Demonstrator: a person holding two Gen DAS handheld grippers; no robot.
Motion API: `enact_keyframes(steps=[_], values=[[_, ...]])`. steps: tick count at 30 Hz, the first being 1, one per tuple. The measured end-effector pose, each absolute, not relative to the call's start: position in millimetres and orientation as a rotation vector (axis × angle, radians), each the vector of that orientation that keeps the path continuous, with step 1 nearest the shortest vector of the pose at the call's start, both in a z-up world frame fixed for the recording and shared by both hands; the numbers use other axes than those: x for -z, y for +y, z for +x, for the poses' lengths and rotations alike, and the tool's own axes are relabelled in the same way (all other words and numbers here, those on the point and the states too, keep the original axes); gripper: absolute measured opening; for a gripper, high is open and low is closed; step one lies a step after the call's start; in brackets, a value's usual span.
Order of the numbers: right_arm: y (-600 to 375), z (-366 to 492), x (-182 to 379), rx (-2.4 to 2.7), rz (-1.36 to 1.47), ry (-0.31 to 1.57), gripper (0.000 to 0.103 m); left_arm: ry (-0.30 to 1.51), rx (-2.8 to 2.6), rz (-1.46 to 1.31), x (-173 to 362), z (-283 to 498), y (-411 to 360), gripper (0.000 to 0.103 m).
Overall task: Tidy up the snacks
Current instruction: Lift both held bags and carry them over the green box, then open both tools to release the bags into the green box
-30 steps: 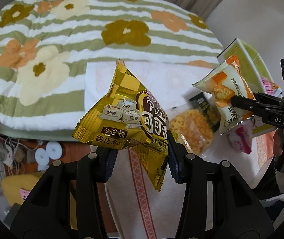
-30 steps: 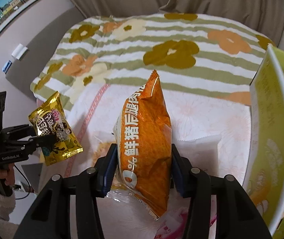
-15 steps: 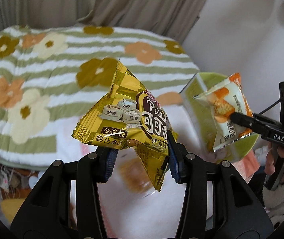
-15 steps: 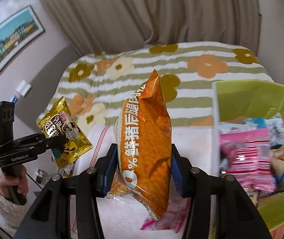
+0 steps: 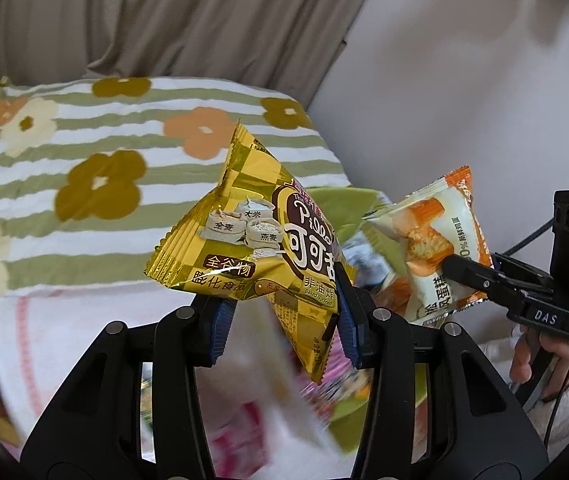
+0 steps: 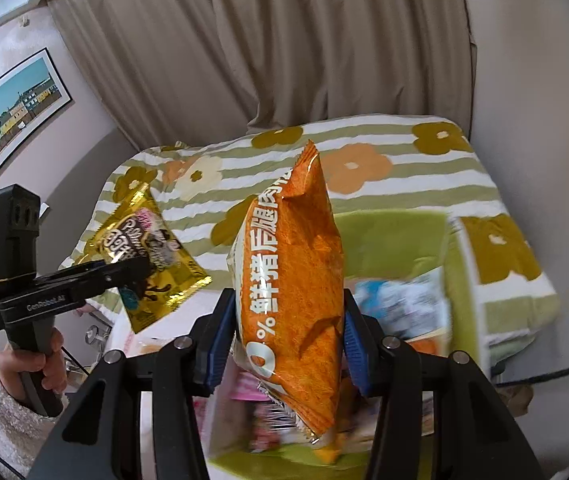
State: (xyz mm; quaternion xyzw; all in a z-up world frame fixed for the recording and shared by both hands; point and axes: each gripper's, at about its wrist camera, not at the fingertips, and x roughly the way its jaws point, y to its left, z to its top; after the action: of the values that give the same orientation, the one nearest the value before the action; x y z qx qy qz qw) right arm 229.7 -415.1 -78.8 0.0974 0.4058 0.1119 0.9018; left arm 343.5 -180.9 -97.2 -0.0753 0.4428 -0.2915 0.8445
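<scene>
With my left claw (image 5: 282, 322) clamped on the gold packet (image 5: 256, 252) and my right claw (image 6: 284, 338) on the orange bag (image 6: 298, 300), I should center each over the green box (image 6: 396, 236) before letting go.

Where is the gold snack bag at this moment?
The gold bag is clamped in the left gripper, in the air above the green box, with the flowered bed behind. In the right wrist view it is left of the orange bag.

Under my left gripper (image 5: 282, 322) everything smears into pink and white; I can't name those packets. The green box (image 6: 396, 236) is blurred too, its contents unreadable behind the orange bag (image 6: 296, 300), whose lower end hides more.
</scene>
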Motion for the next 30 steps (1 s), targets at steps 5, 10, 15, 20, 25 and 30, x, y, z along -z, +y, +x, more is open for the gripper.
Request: enact_keyframes(steps=[5,10,15,20,25,30], values=[[-455.8,243.5,85.0,-0.239,0.212,0.859,0.045,0.978,0.623,-0.154,110.8,358.0,-242.9,0.041],[-478.8,255.1,95.8,-0.245,0.246,0.883,0.045,1.029,0.618,-0.133,125.6,371.8,-280.6,0.041],[-495.0,263.3,106.5,-0.239,0.283,0.9,0.045,1.086,0.556,-0.069,138.7,385.5,-302.4,0.076],[-508.1,268.3,115.0,-0.234,0.303,0.921,0.045,1.099,0.486,-0.045,147.3,388.5,-301.1,0.101],[-514.1,268.8,121.2,-0.221,0.326,0.936,0.045,1.07,0.462,-0.028,141.8,372.0,-285.5,0.101],[-512.7,268.6,122.9,-0.216,0.33,0.943,0.045,0.997,0.409,0.016,127.9,355.2,-268.9,0.101]])
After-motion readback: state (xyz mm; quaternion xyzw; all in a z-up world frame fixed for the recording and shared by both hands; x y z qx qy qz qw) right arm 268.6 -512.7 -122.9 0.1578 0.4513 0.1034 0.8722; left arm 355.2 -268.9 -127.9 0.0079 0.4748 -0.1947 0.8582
